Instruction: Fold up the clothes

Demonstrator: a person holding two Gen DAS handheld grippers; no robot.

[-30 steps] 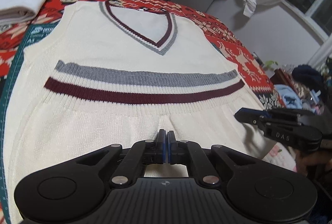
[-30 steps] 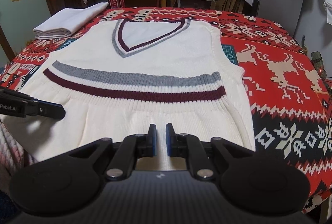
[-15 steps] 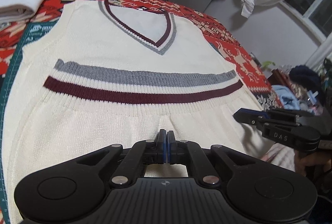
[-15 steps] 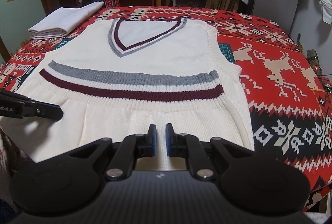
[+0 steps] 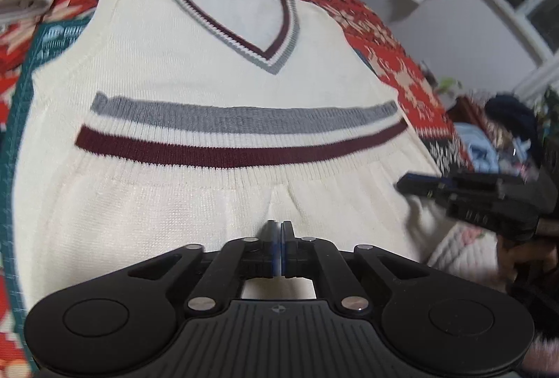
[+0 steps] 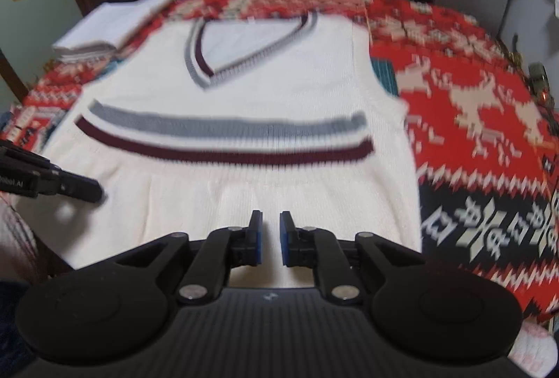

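Left gripper (image 5: pixel 278 231) sits at the bottom centre of its own frame, pads pressed together. A small pucker of knit rises right at the tips, which suggests it pinches the near cloth of the cream vest (image 5: pixel 216 73), though the pinch itself is hidden by the fingers. Right gripper (image 6: pixel 270 233) sits low in the centre of its frame, fingers parted with a narrow gap, nothing between them, hovering over the near cloth.

Outward from the tips: the vest fills the middle of both frames, lying flat. Its ribbed hem with the grey and maroon stripes (image 6: pixel 223 140) seems to be turned up across the body, leaving a plain band nearest the grippers. The V-neck (image 5: pixel 241 18) points down from the upper centre. Under it lies the red patterned cloth (image 6: pixel 489 119), with a folded white pile (image 6: pixel 115 25) at the upper left.

Both frames are blurred, so the hands are moving. Judging from this, the bottom fold is either being set or about to be carried further. To do it well, both grippers should hold the near edge level, catch both layers, and travel together so the stripes stay square.
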